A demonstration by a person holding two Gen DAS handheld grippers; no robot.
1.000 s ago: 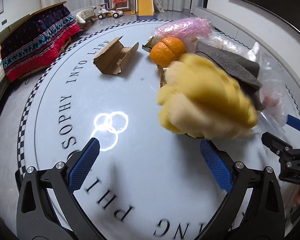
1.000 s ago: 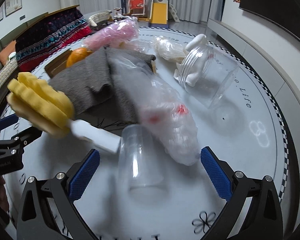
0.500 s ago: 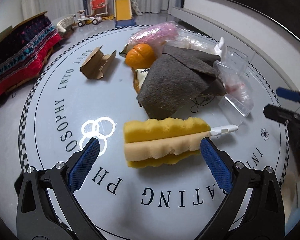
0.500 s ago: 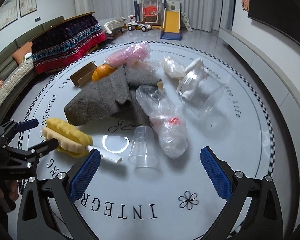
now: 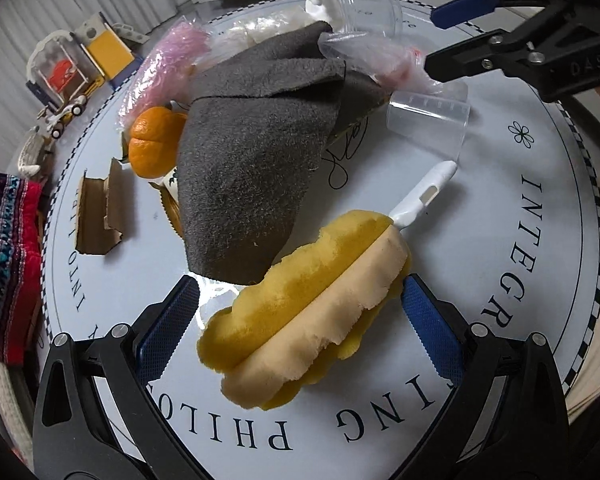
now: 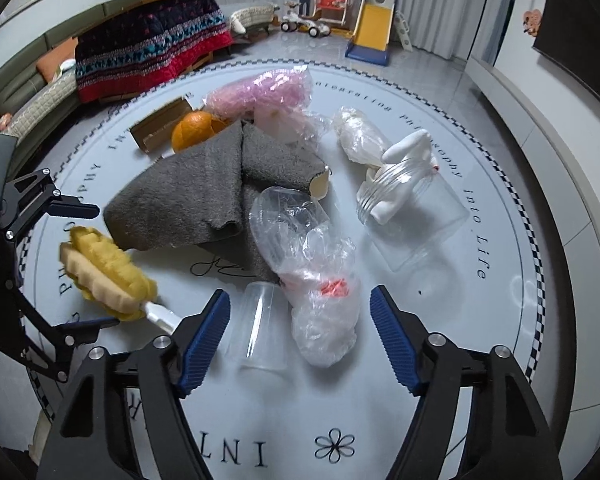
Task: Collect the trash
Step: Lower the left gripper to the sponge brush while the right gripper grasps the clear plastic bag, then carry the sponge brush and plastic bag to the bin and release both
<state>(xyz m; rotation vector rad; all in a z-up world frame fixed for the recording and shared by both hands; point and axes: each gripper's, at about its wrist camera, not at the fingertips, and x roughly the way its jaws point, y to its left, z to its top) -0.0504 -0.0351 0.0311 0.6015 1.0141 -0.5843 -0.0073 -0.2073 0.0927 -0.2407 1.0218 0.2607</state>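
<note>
In your left wrist view, your left hand-held gripper (image 5: 300,312) is spread wide around the yellow sponge brush (image 5: 312,308), pads not pressing it; bare worktop (image 5: 520,240) runs to the checkered rim at right. In your right wrist view, your right hand-held gripper (image 6: 300,332) stands released over the clear plastic cup (image 6: 258,326) and crumpled plastic bag (image 6: 312,276), both lying centre-low. The tipped clear jar (image 6: 416,216), centre right, holds a white object.

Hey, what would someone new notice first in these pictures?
Probably the yellow sponge brush, lying between the open left gripper's fingers. Behind it a grey cloth sprawls mid-table beside an orange. The open right gripper faces a clear cup and crumpled plastic bag.
</note>
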